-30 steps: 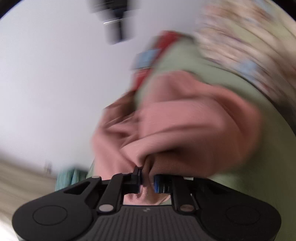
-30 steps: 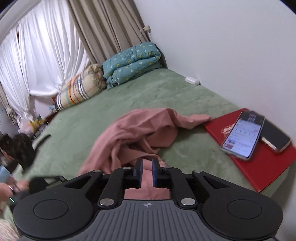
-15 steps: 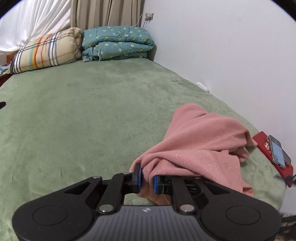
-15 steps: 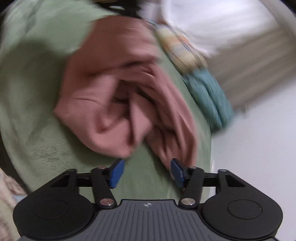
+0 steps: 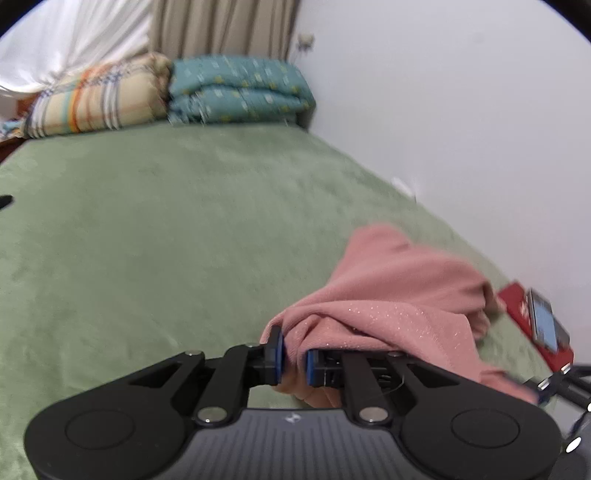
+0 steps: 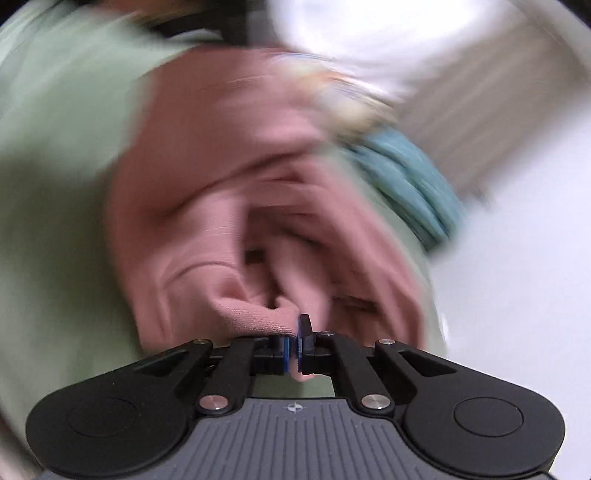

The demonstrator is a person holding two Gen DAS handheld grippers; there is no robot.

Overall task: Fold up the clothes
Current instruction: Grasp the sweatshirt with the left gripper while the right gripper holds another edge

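One pink garment (image 5: 399, 295) lies bunched on the green bed (image 5: 166, 240), pinched at two points by two tools. The left hand-held gripper (image 5: 292, 357) has its blue pads narrowed on a fold of the cloth at its near edge; the rest of the garment rises ahead and to the right of that gripper in a loose heap, with one flap draped over the gripper's right linkage.

The right hand-held gripper (image 6: 294, 345), seen through heavy motion blur, has just been closing and its pads now stand almost together with a ribbed hem of the same garment (image 6: 236, 206) caught between them; a small tab of pink shows below the pads. The cloth spreads ahead and to the left of that gripper.

Far ahead of the left hand-held gripper, at the head of the bed, sit two bundles side by side: one plaid pillow (image 5: 96, 99) to the left and one folded teal quilt (image 5: 236, 92) to the right, against beige curtains (image 5: 221, 26). To the right of the garment, near the white wall (image 5: 461, 110), one red book (image 5: 524, 317) lies at the bed's edge with a phone (image 5: 545, 325) on top; a second may lie beneath it, but this cannot be told. One small white object (image 5: 402, 186) rests by the wall further ahead.
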